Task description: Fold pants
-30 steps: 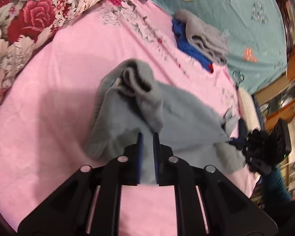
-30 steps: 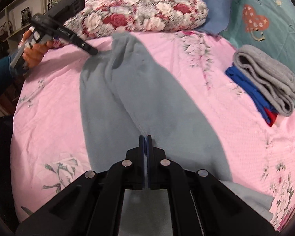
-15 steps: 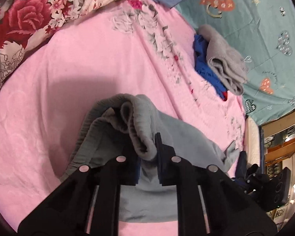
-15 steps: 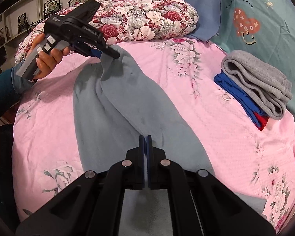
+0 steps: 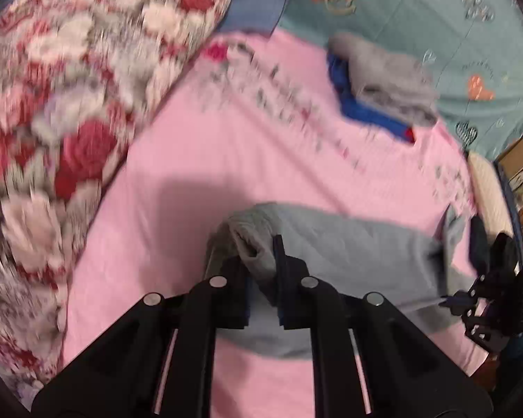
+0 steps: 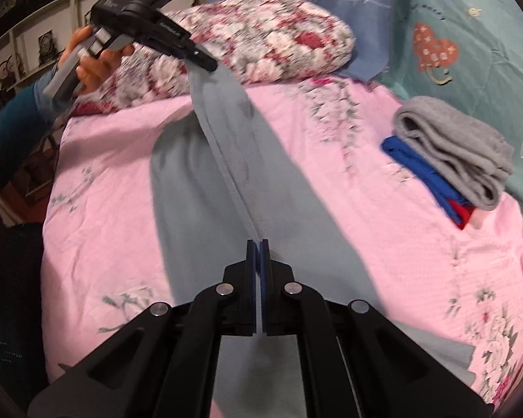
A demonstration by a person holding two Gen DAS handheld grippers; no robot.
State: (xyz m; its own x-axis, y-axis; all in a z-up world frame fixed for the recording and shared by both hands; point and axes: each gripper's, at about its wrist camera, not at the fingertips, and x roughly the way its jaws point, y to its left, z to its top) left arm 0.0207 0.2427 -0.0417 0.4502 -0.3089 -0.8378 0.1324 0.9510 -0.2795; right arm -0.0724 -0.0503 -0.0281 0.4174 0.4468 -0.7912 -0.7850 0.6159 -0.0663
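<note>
**Both claws clamped on the pants, one end lifted for the fold**

Landmark: the pants (image 6: 226,174), grey-blue, lying lengthwise on the pink bed sheet (image 6: 101,209).

- Near end: right claw (image 6: 260,271) is closed flat, pads nearly touching, with a thin edge of the pants pinched between them. Held low at sheet level, probably to anchor this end so the fabric stays taut.
- Middle: the cloth runs away from that claw as one long strip with a crease down its length. Legs look already laid one on the other, though I can't be sure.
- Far end: left claw (image 6: 205,64) has the other end raised clear of the sheet, and the fabric hangs from it in a slope. Left wrist view shows its fingers (image 5: 279,271) a little apart, stopped by a thick bunched hem (image 5: 251,244) wedged between them. That view is motion-blurred, so detail is soft.
- Judgement: raised end is set up to be carried over toward the anchored end, halving the length.
- Right of the pants: a stack of folded clothes (image 6: 453,149), grey on blue and red, well apart. Likely the finished pile.
- Beyond the far end: floral pillow (image 6: 261,35).
</note>
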